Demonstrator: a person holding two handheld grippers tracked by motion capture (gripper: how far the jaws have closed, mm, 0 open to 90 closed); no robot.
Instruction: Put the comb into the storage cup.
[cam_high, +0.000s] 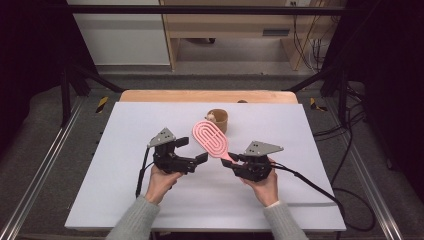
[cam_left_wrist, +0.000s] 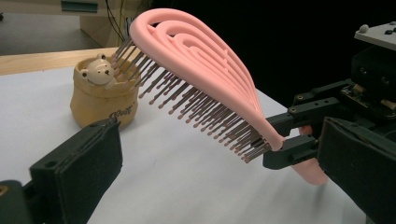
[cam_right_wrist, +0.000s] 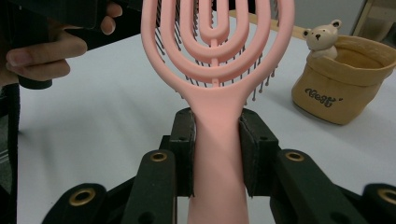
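The right gripper (cam_high: 231, 161) has its fingers clamped on the handle of the pink hairbrush (cam_high: 210, 138), lifted above the middle of the tabletop (cam_high: 125, 130). The left gripper (cam_high: 192, 150) stands wide and empty beside it. Landing it in the bear cup (cam_high: 218, 120) near the far edge looks undone.

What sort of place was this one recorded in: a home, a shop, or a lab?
Most likely a lab or recording workspace. A white-covered table stands inside a black metal frame, loose cables trail over the grey floor, and plain wooden furniture stands behind.
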